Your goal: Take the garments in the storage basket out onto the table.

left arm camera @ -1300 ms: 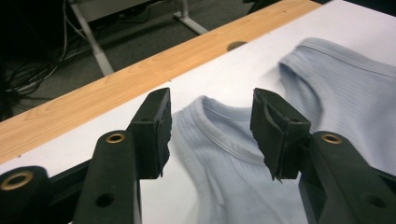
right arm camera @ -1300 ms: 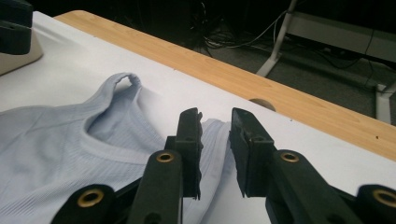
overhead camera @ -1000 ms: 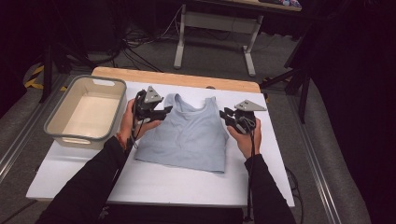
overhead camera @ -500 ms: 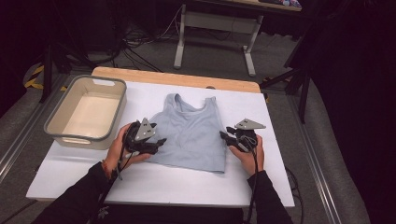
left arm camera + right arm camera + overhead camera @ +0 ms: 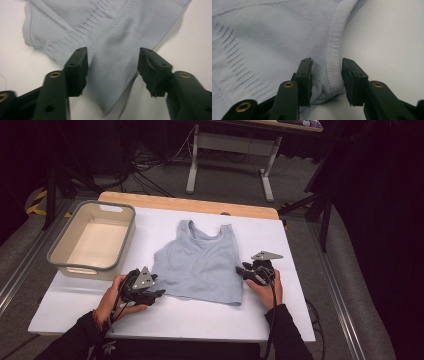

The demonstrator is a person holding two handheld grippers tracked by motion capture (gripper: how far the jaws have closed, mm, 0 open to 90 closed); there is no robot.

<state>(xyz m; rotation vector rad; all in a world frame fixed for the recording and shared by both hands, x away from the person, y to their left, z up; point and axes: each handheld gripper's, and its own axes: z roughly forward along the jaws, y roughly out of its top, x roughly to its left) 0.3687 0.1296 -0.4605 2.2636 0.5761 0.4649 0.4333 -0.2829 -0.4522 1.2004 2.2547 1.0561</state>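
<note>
Left gripper (image 5: 112,67) straddles tank top (image 5: 200,262) corner; jaws closing.

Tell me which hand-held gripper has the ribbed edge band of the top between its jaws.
The right hand-held gripper: its jaws straddle the ribbed band of the blue tank top. The left hand-held gripper straddles a plain hem corner.

The top (image 5: 200,265) is light blue, with thin ribbed lines along its edge. It lies on a white table (image 5: 165,317). At ten o'clock from it is a grey tub (image 5: 64,265), cream inside.
</note>
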